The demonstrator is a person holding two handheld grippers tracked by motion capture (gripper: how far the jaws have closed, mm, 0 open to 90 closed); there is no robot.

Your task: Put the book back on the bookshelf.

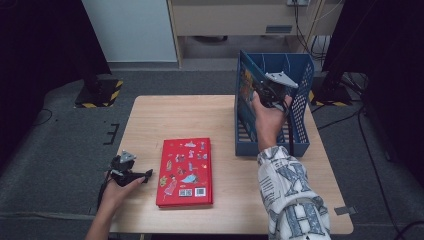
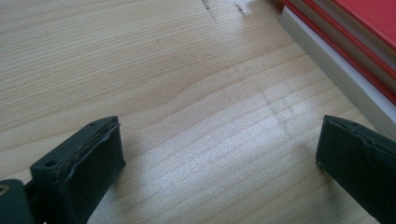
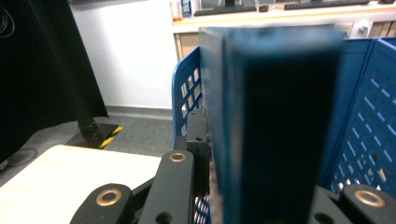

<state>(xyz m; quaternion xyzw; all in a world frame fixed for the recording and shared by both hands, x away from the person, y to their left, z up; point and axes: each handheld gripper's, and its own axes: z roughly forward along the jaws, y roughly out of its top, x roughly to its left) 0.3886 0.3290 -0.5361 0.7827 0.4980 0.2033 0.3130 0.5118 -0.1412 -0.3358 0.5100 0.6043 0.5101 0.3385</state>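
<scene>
Right gripper (image 1: 267, 92) is up inside the blue file rack (image 1: 300, 142) at the far right of the table (image 1: 150, 120), jaws clamped on a blue book (image 1: 246, 85). The book stands upright on its edge against the rack's left wall, cover facing outward. In the right gripper view the blue book (image 3: 275, 130) is very close and blurred, pinched between the pads. The grip sits high on the book, probably so it can be lowered into the slot without the hand fouling the rack walls.

Left gripper (image 1: 131, 172) rests low on the near left of the table, jaws wide apart with bare wood between them. It points toward the red book (image 1: 185, 172), which lies flat, cover up, just beside it. The left gripper view shows the red book's (image 2: 345, 60) page edge near the right pad (image 2: 359, 168), not touching. Likely staged for the next pickup once the blue book is seated.
</scene>
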